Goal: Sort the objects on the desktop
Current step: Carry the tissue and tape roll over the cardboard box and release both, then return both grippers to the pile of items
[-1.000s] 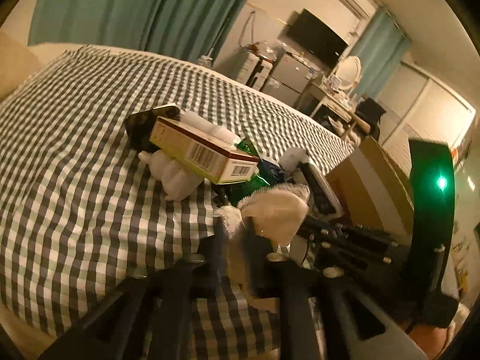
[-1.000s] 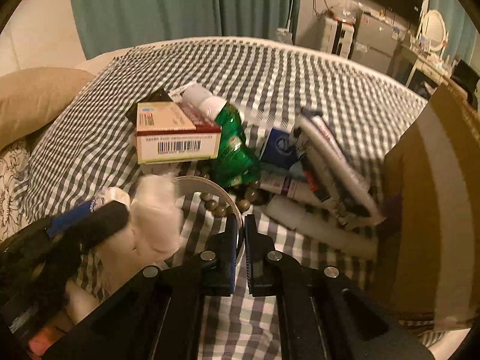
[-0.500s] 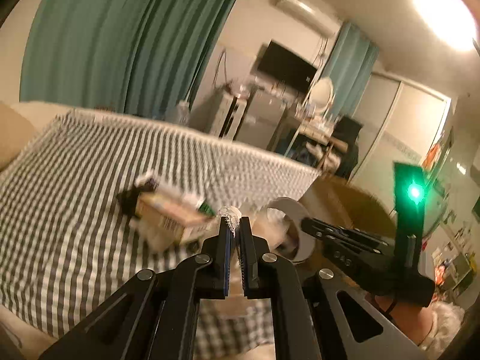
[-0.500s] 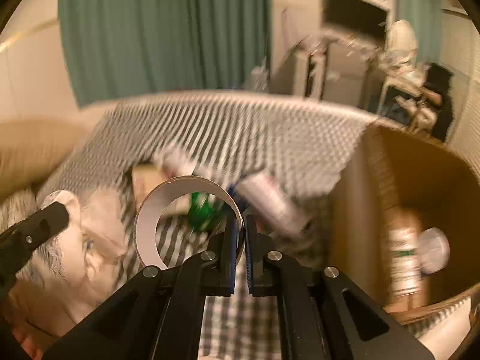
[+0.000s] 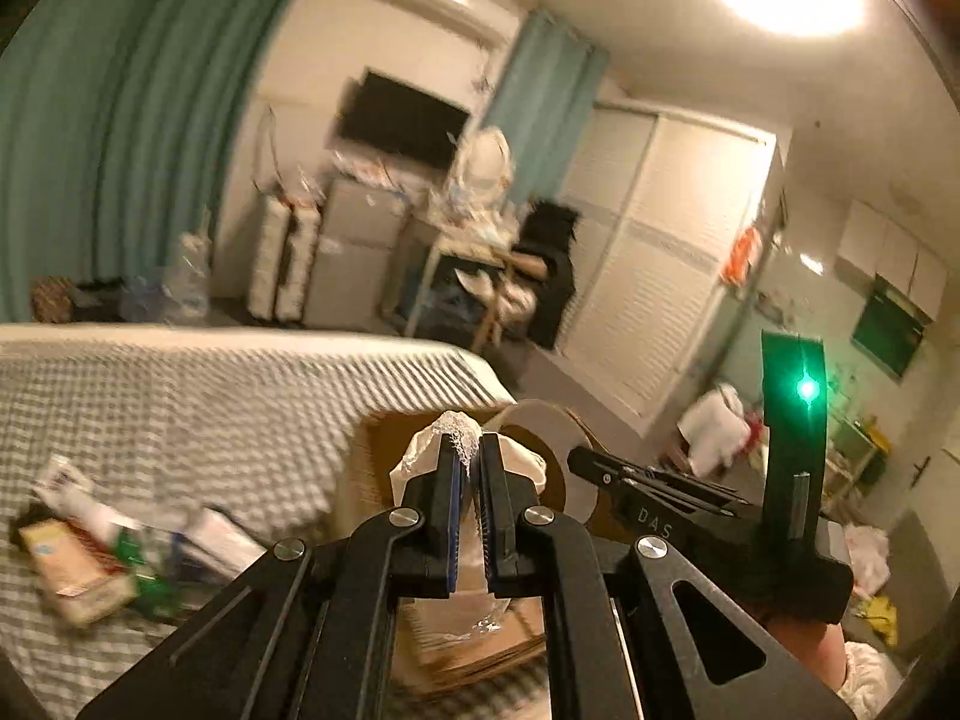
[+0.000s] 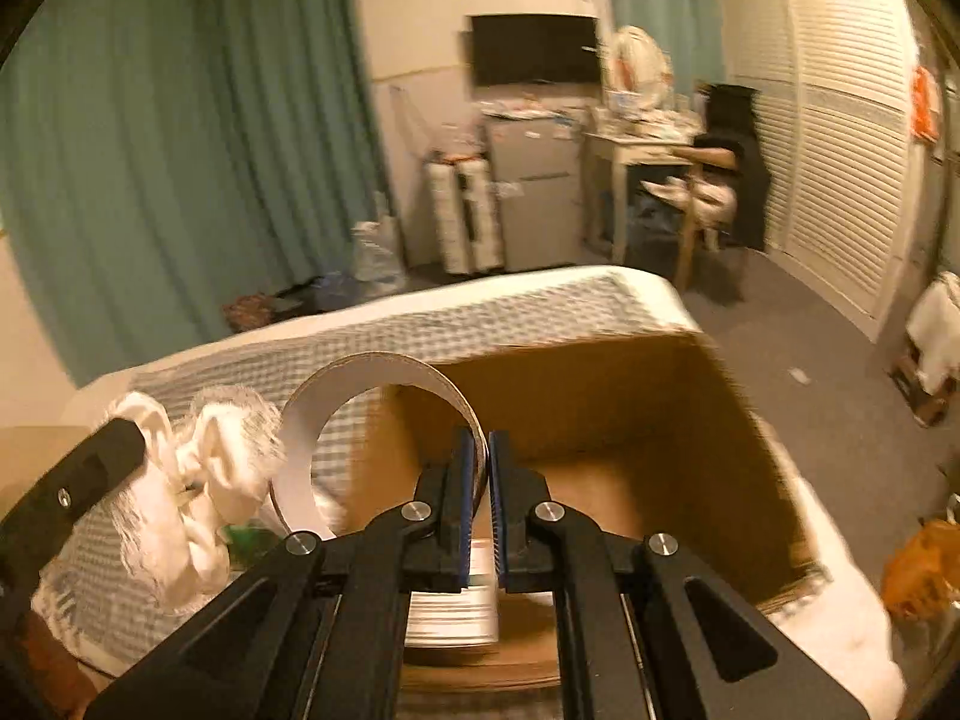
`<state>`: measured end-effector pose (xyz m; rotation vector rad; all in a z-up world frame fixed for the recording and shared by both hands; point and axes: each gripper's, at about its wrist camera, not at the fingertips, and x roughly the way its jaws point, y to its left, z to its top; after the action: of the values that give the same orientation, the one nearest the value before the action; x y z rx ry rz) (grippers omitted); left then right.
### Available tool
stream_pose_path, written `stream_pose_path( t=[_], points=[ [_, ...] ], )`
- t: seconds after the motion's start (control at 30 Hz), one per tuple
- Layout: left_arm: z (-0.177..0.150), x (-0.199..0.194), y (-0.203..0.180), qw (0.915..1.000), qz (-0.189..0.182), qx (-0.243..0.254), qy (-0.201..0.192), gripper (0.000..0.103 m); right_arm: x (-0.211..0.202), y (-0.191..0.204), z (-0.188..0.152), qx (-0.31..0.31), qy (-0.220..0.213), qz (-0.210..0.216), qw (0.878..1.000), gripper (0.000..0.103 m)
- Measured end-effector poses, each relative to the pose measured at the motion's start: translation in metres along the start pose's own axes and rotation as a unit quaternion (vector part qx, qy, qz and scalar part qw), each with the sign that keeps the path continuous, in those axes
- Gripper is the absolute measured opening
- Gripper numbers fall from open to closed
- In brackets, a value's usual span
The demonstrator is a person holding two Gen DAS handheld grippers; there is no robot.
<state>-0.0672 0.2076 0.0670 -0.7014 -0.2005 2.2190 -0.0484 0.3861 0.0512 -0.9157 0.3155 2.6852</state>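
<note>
Right wrist view: right gripper [image 6: 478, 450] clamped on white cardboard tape ring [image 6: 384, 369], standing on edge above open brown cardboard box [image 6: 606, 396]; left gripper [image 5: 470, 456] pinching white lacy cloth [image 5: 456, 429].

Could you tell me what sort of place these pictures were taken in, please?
Most likely a lived-in bedroom or studio flat: a bed with a checked cover fills the foreground, a wall-mounted TV hangs opposite, and louvred wardrobe doors and teal curtains line the walls.
</note>
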Motion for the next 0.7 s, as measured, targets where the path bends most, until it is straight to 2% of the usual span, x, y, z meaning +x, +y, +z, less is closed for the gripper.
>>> stream_pose_path(
  t=[0.1, 0.17, 0.2, 0.23, 0.27, 0.3, 0.33, 0.37, 0.4, 0.5, 0.63, 0.7],
  points=[
    [-0.007, 0.039, -0.016, 0.9995, -0.002, 0.005, 0.031, 0.006, 0.014, -0.034, -0.002, 0.021, 0.019, -0.022, 0.999, 0.007],
    [-0.013, 0.058, -0.02, 0.9987, 0.018, 0.012, 0.046, 0.006, 0.025, -0.046, -0.005, 0.028, 0.033, -0.035, 0.998, 0.009],
    [-0.015, 0.065, -0.02, 0.9981, 0.026, 0.012, 0.054, 0.008, 0.025, -0.051, -0.007, 0.032, 0.033, -0.038, 0.998, 0.014],
    [-0.017, 0.07, -0.018, 0.9974, 0.036, 0.009, 0.062, 0.008, 0.027, -0.056, -0.009, 0.039, 0.033, -0.035, 0.998, 0.025],
    [-0.018, 0.076, -0.015, 0.9961, 0.046, 0.003, 0.075, 0.015, 0.028, -0.059, -0.01, 0.044, 0.032, -0.033, 0.998, 0.032],
    [-0.02, 0.077, -0.013, 0.9954, 0.052, -0.002, 0.081, 0.026, 0.027, -0.062, -0.012, 0.048, 0.031, -0.032, 0.998, 0.042],
    [-0.02, 0.077, -0.009, 0.9948, 0.057, -0.008, 0.084, 0.034, 0.026, -0.064, -0.013, 0.051, 0.026, -0.03, 0.998, 0.043],
    [-0.02, 0.073, -0.006, 0.9942, 0.067, -0.015, 0.083, 0.055, 0.024, -0.062, -0.015, 0.05, 0.024, -0.027, 0.998, 0.043],
    [-0.018, 0.068, -0.002, 0.994, 0.074, -0.021, 0.078, 0.066, 0.023, -0.061, -0.016, 0.05, 0.023, -0.025, 0.998, 0.043],
    [-0.011, 0.049, 0.003, 0.9945, 0.079, -0.027, 0.063, 0.074, 0.019, -0.057, -0.015, 0.048, 0.015, -0.013, 0.999, 0.043],
    [-0.001, 0.015, 0.014, 0.9925, 0.112, -0.008, 0.048, 0.076, 0.008, -0.033, -0.016, 0.033, 0.005, 0.018, 0.999, 0.043],
    [0.002, -0.01, 0.027, 0.9897, 0.14, 0.006, 0.03, 0.095, 0.0, -0.016, -0.019, 0.016, -0.004, 0.036, 0.999, 0.043]
  ],
)
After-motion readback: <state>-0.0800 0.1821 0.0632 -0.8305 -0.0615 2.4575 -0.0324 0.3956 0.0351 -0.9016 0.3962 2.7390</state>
